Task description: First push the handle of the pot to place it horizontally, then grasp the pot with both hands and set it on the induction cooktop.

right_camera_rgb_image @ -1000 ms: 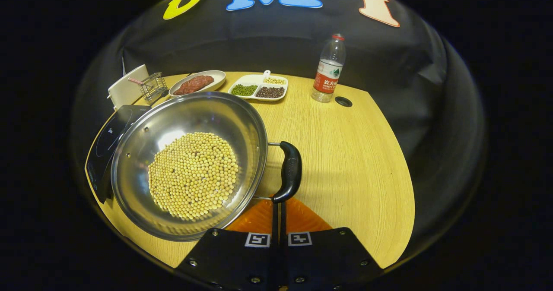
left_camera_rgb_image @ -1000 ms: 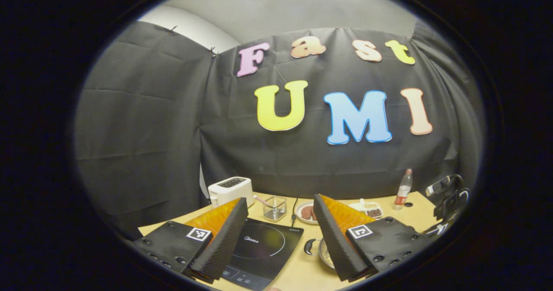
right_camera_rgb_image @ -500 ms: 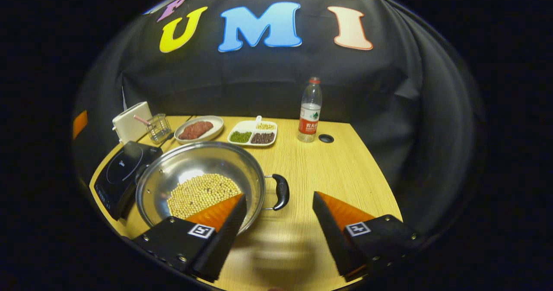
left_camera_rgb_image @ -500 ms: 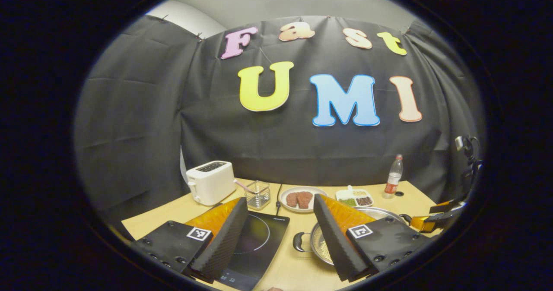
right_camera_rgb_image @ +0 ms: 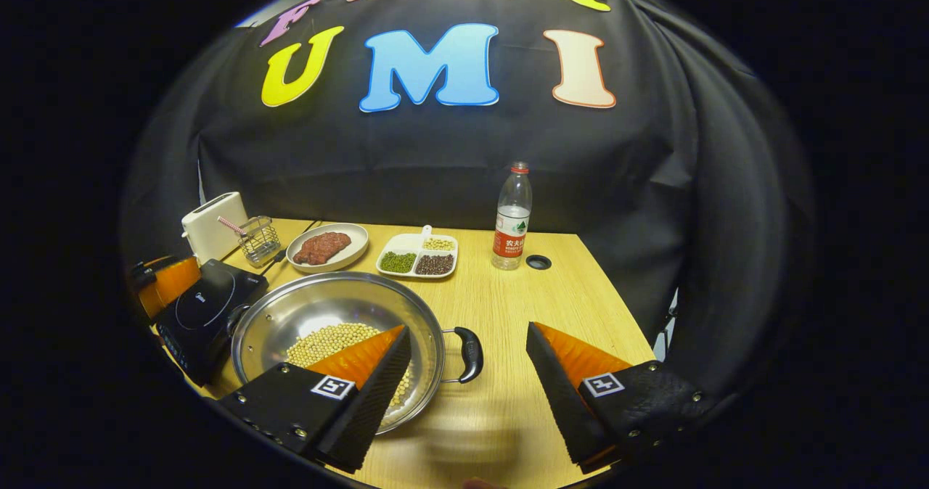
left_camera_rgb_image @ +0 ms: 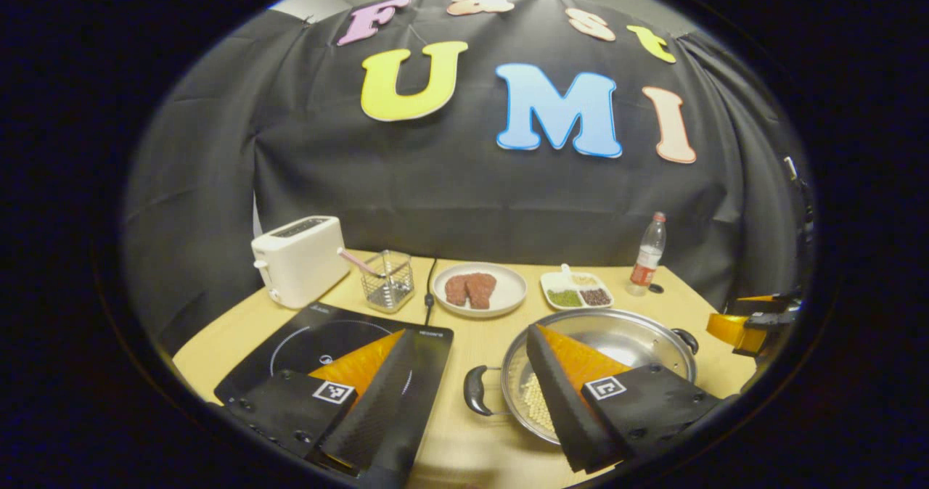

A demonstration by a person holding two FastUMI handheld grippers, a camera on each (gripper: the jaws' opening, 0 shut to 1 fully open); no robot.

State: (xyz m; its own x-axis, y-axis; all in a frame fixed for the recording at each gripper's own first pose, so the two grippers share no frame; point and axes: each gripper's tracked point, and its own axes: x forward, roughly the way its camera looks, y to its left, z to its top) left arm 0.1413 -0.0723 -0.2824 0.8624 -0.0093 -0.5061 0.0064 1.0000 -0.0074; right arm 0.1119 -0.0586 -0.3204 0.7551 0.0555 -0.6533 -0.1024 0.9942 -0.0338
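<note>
While hovering above the wooden table, both grippers empty, fingers spread wide, gripping nothing. Left gripper poised over the gap between induction cooktop and pot; right gripper straddling the pot's near black handle.

Pot resting on the table just right of the cooktop, not on it. Two black handles counted, one per side, lying roughly level across the table: left one clear in the left gripper view, right one peeking past the far rim. Heap of pale soybeans lying in the bottom, best seen from the right gripper view.

From the left gripper view: cooktop's ring marking and its cable running back to the wall. From the right gripper view: round cable hole in the table beside the bottle.

Along the back, one of each: white toaster, wire basket with a pink straw, plate of meat, three-part dish of beans, water bottle. Other gripper glimpsed at each view's edge.
</note>
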